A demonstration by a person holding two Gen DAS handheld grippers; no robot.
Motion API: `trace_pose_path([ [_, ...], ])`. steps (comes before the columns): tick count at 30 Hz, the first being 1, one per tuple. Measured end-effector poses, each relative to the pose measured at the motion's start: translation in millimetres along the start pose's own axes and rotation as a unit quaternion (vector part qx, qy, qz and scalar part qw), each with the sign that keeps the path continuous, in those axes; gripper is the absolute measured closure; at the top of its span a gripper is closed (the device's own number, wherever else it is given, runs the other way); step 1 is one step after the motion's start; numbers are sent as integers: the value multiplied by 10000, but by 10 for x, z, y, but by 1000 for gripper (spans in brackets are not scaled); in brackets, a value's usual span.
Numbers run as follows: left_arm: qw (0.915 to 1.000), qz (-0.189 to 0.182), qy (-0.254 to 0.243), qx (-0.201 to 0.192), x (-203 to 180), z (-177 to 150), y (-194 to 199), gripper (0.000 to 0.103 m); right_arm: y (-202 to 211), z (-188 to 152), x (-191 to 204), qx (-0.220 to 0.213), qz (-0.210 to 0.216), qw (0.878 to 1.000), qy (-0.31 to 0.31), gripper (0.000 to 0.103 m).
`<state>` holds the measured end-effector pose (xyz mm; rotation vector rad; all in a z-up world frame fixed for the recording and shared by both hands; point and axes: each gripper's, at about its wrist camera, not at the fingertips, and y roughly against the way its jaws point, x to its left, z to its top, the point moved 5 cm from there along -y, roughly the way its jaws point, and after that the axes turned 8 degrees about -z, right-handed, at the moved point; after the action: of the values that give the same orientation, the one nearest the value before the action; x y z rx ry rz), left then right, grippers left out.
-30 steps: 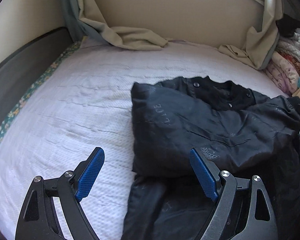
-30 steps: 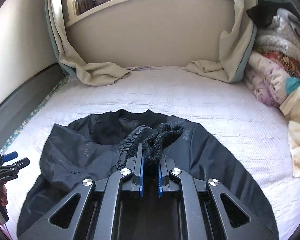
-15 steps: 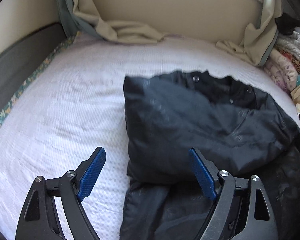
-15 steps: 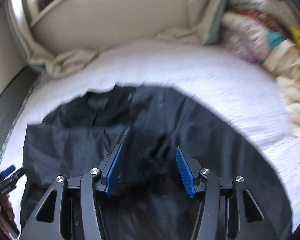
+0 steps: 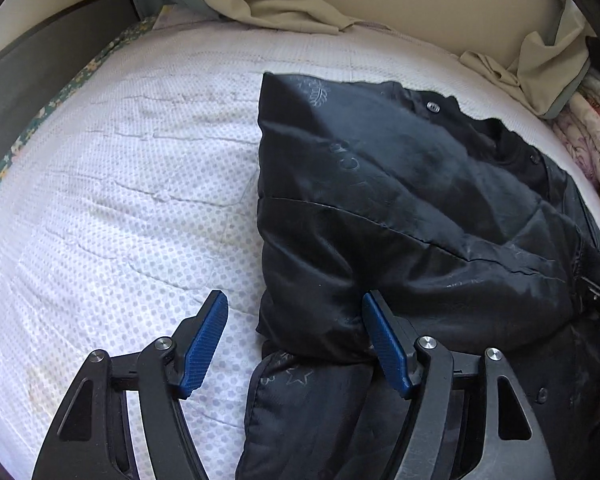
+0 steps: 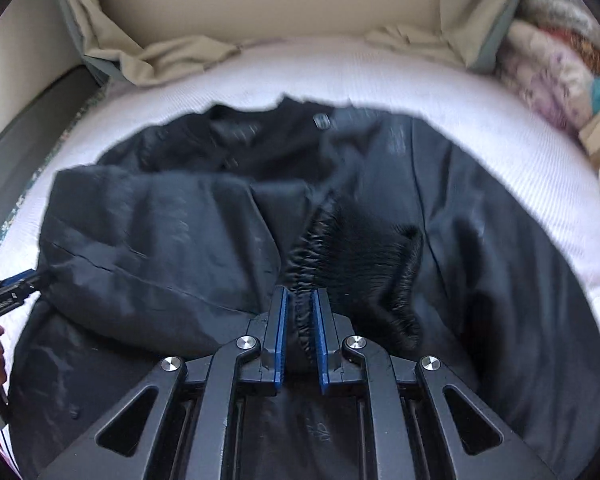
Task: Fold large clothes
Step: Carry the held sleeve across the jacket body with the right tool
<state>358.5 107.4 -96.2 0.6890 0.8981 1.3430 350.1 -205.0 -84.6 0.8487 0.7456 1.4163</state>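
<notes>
Jacket: laid on the bed cover, right of centre in the left wrist view, one sleeve folded across the body. Curtains: bunched on the bed's far edge, behind the jacket. Stacked bedding: piled to the jacket's right. Collar placed toward the curtains.

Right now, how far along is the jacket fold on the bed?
Done: one sleeve of the black jacket is already folded across its body on the white bedspread. In hand: the right gripper pinches the ribbed cuff of the other sleeve; the left gripper is closing around the folded sleeve's edge. Left: laying that sleeve over, then folding the body.
</notes>
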Motion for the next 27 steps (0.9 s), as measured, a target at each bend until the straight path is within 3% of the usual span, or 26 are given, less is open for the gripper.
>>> trace_pose_path([
  [3, 9999, 58, -111, 34, -16, -36, -92, 29, -187, -65, -125, 134, 152, 9994, -282, 96],
  [8, 9999, 43, -162, 6, -21, -68, -180, 29, -268, -107, -87, 36, -21, 10000, 29, 96],
  [12, 9999, -96, 45, -42, 28, -128, -251, 27, -313, -162, -40, -154, -153, 9995, 248, 96],
  [20, 9994, -133, 280, -153, 93, -130, -90, 25, -264, -153, -79, -128, -47, 9999, -55, 95],
  [27, 9986, -308, 364, -226, 44, -37, 244, 26, 84, -75, -183, 75, 676, 9957, -626, 77],
])
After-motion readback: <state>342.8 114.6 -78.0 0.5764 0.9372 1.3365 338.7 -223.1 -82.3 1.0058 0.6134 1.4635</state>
